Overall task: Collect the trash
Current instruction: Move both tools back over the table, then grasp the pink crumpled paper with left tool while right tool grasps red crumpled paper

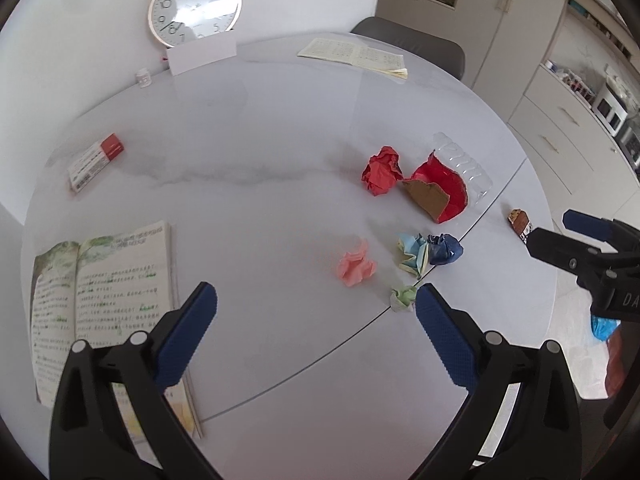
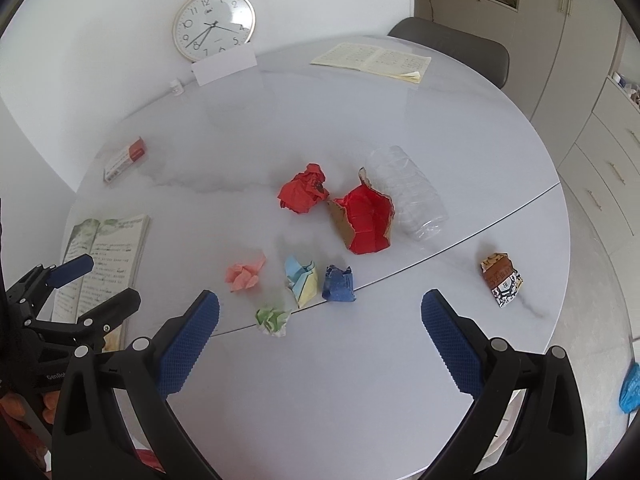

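Crumpled trash lies on the round white table [image 2: 360,360]: a pink ball [image 2: 244,275], a green ball [image 2: 273,319], a pale blue-yellow ball [image 2: 301,280], a dark blue ball [image 2: 339,284], a red ball [image 2: 304,194], a torn red carton [image 2: 366,220], a clear plastic bottle [image 2: 408,196] and a small brown patterned wrapper [image 2: 501,280]. My left gripper [image 1: 316,300] is open and empty above the table, near the pink ball [image 1: 356,266] and green ball [image 1: 403,298]. My right gripper [image 2: 320,308] is open and empty, just short of the green and dark blue balls.
An open textbook [image 1: 108,292] lies at the near left. A red-white box [image 1: 94,162], a small jar [image 1: 143,78], a white card [image 1: 202,54] and a clock [image 1: 194,6] are at the far left. An open notebook [image 2: 372,60] and a chair [image 2: 452,44] are at the back.
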`<state>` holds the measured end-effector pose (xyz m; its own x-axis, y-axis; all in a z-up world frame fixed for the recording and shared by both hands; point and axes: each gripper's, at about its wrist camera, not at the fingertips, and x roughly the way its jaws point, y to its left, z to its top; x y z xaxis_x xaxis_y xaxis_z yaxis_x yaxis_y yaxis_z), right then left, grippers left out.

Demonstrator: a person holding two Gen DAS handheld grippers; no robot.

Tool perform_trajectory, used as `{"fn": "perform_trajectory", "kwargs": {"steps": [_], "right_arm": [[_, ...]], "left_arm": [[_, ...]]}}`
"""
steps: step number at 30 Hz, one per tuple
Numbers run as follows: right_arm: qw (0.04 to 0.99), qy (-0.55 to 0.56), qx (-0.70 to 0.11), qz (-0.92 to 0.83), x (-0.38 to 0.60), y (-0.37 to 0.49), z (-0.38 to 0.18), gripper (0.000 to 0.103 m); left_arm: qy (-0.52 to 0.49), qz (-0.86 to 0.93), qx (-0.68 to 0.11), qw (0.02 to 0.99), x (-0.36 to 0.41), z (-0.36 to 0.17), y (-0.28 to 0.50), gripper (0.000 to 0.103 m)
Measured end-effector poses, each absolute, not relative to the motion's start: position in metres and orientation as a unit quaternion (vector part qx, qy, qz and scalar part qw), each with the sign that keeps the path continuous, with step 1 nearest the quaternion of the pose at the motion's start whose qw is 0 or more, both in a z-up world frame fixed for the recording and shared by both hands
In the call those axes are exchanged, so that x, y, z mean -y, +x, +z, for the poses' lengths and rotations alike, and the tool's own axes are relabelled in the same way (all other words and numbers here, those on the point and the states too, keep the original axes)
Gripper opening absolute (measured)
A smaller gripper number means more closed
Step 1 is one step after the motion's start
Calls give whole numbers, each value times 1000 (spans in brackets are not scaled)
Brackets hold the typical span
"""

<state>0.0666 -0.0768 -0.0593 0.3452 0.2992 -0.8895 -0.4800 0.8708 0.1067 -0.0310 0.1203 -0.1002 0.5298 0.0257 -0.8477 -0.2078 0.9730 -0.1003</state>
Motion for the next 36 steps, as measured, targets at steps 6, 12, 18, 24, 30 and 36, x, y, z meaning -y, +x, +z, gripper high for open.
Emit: {"fn": "perform_trajectory", "kwargs": {"steps": [6, 12, 18, 24, 30, 36], "right_arm": [[817, -88, -528, 215, 72, 76, -65, 100], [814, -89, -537, 205, 69, 90, -71, 100], [806, -90, -543, 217, 55, 112, -80, 100], [795, -109, -538, 259, 20, 145, -95, 100], [770, -130, -557, 282, -25, 187, -138, 93], [746, -153, -585, 278, -53, 204, -179, 86]], "left_arm": [[-60, 20, -486, 872, -118, -137, 4, 95], [-17, -23, -519, 854, -104, -181, 45, 79], [0, -57, -547, 835, -87, -211, 65, 60], [1, -69, -551, 832, -83, -220, 71, 38], [-26, -65, -550, 832, -92, -218, 72, 35], [-57, -33, -538, 840, -105, -198, 62, 35]]}}
